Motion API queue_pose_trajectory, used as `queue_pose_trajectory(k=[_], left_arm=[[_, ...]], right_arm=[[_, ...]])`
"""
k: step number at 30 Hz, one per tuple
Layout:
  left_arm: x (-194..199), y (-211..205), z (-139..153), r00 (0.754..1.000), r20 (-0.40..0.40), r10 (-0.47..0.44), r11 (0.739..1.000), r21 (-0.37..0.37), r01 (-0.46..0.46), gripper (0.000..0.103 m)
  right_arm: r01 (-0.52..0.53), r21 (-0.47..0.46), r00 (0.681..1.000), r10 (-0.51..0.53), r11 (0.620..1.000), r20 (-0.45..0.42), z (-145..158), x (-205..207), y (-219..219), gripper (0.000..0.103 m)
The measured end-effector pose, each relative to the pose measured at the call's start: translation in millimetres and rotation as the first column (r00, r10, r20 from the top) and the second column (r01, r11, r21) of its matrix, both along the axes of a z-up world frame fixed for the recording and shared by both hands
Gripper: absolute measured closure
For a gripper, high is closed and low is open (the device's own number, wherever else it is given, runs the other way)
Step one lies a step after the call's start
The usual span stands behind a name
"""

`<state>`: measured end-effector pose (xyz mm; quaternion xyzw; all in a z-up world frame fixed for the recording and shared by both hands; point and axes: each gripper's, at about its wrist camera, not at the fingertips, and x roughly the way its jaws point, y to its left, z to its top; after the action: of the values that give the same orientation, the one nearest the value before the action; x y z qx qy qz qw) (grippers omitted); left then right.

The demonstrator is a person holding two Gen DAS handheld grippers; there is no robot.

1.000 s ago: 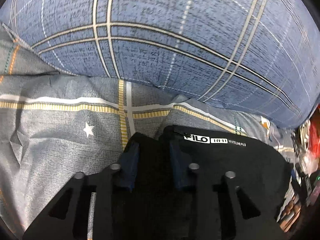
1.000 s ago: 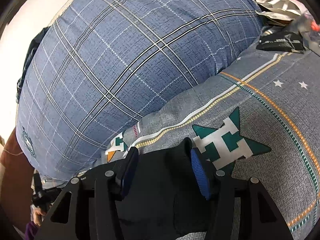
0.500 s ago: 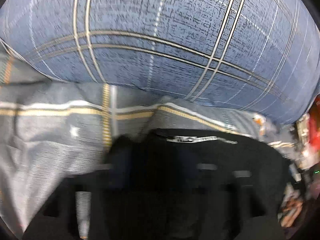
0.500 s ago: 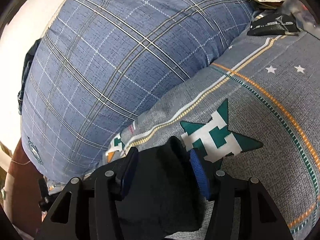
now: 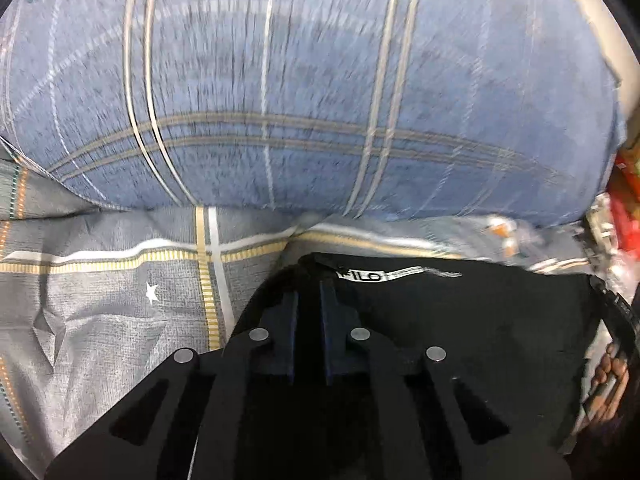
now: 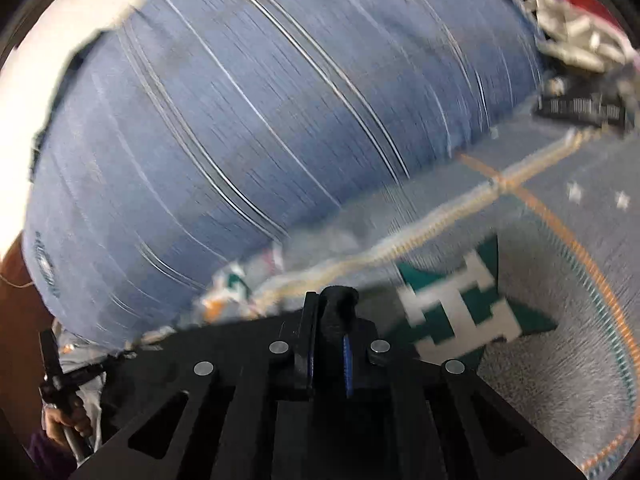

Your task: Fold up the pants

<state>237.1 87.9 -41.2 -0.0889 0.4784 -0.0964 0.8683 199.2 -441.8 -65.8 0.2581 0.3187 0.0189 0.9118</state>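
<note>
left wrist view: left gripper (image 5: 308, 304) and right gripper (image 6: 330, 320) both pinch black pants (image 5: 460, 320) edge near pillow (image 5: 300, 100).

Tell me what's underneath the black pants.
The black pants lie on the grey patterned bedsheet, with the blue plaid pillow behind. The sheet directly beneath is covered, so anything there can't be seen.

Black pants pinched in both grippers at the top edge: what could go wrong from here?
1. The right gripper holds only a small bunched nub of the black pants, which might slip out on lifting.
2. The big blue plaid pillow lies right behind the pants; lifted fabric may drag against it.
3. The grey star-print bedsheet is wrinkled and could catch under the left gripper.
</note>
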Motion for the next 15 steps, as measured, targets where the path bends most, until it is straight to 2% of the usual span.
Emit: queue_pose_trajectory(k=[2,5,6,11,15], left_arm=[[-11.9,6.4,15.9,0.999,0.039,-0.011,0.999,-0.051,0.013,0.096],[-36.3,14.4,34.6,0.995,0.096,-0.009,0.992,-0.122,0.021,0.096],[-51.4,19.1,45.2,0.992,0.129,-0.012,0.991,-0.132,0.029,0.096],[-106.7,23.0,58.5,0.977,0.212,-0.002,0.985,-0.169,0.039,0.097],[-154.1,27.2,43.1,0.974,0.225,0.008,0.98,-0.198,0.038,0.097]], right_arm=[[0.008,0.005,0.995,-0.008,1.0,0.096,22.8,-15.5,0.2,0.095],[0.017,0.01,0.983,-0.019,1.0,0.182,44.4,-35.8,-1.4,0.095],[0.021,0.007,0.981,-0.022,1.0,0.195,48.8,-39.9,-2.4,0.095],[0.009,-0.017,0.969,-0.005,1.0,0.245,61.5,-77.2,-11.2,0.095],[-0.006,-0.041,0.969,0.016,0.999,0.245,57.6,-111.2,-16.5,0.095]])
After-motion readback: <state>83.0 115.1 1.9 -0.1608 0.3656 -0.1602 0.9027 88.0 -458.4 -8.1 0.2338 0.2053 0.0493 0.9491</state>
